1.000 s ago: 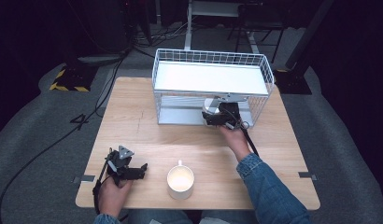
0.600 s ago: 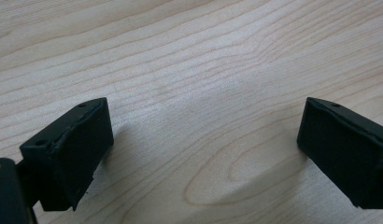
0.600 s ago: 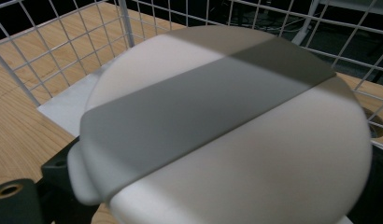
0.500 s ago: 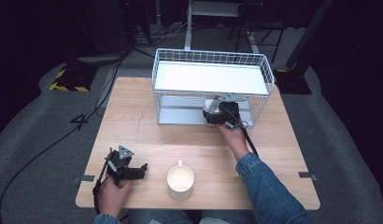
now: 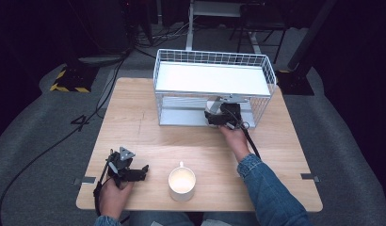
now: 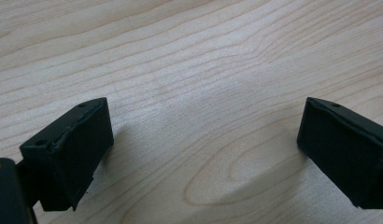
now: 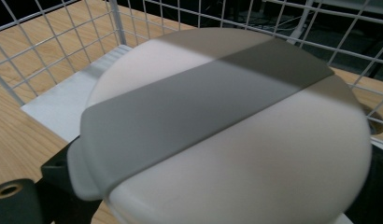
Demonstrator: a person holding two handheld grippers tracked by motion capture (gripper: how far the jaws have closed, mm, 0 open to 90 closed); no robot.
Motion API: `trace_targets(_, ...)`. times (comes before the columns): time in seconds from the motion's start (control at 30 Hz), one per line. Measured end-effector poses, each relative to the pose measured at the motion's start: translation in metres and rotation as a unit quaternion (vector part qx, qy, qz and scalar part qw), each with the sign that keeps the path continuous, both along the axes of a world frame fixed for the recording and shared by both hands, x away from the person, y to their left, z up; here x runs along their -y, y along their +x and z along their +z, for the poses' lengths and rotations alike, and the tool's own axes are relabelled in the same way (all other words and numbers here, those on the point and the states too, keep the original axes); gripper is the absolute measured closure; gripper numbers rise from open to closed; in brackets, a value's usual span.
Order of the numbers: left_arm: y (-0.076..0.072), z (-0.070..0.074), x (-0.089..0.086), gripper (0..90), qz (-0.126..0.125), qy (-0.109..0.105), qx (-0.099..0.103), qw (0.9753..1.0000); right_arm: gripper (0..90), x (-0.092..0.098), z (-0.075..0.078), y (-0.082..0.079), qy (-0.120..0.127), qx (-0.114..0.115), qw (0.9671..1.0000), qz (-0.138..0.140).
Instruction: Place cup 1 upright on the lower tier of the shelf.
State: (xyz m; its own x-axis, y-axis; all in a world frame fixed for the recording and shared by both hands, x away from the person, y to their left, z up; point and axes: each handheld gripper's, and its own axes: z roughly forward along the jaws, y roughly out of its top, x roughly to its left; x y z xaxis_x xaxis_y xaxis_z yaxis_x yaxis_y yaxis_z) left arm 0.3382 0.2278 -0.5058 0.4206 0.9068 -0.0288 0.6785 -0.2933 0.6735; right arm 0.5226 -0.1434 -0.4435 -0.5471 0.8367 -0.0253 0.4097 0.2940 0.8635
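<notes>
A round white lid (image 7: 255,163) crossed by a broad grey band (image 7: 199,116) fills the right gripper view. My right gripper (image 5: 215,116) is shut on the lid (image 5: 213,106), with one black jaw showing under the band's tab at the lower left. It holds the lid at the front opening of the white wire rack (image 5: 156,80), over the lower shelf (image 7: 63,100). My left gripper (image 5: 142,172) rests low on the wooden table (image 5: 276,155) at the front left. In the left gripper view it (image 6: 203,154) is open, with bare wood between the jaws.
A white mug (image 5: 181,183) stands near the table's front edge, just right of the left gripper. The rack takes up the back middle of the table and has a flat white top shelf (image 5: 212,77). Cables trail over the dark floor behind.
</notes>
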Motion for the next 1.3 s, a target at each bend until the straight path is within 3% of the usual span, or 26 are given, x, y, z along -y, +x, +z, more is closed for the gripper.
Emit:
trace_targets(0.33, 0.0, 0.0, 0.0, 4.1, 0.0, 0.0, 0.0, 1.0, 7.0, 0.0, -0.004, 0.002, -0.005, 0.023, 0.9997, -0.002)
trace_targets(0.57, 0.0, 0.0, 0.0, 4.1, 0.0, 0.0, 0.0, 1.0, 6.7, 0.002, -0.005, 0.002, -0.014, 0.022, 0.9996, -0.002)
trace_targets(0.77, 0.0, 0.0, 0.0, 4.2, 0.0, 0.0, 0.0, 1.0, 6.5, 0.004, -0.006, 0.002, -0.008, 0.02, 0.9998, -0.001)
trace_targets(1.03, 0.0, 0.0, 0.0, 4.1, 0.0, 0.0, 0.0, 1.0, 0.0, 0.006, -0.008, 0.002, -0.006, 0.019, 0.9998, 0.003)
trace_targets(1.3, 0.0, 0.0, 0.0, 4.1, 0.0, 0.0, 0.0, 1.0, 0.0, 0.01, -0.003, -0.007, -0.013, 0.027, 0.9995, 0.009)
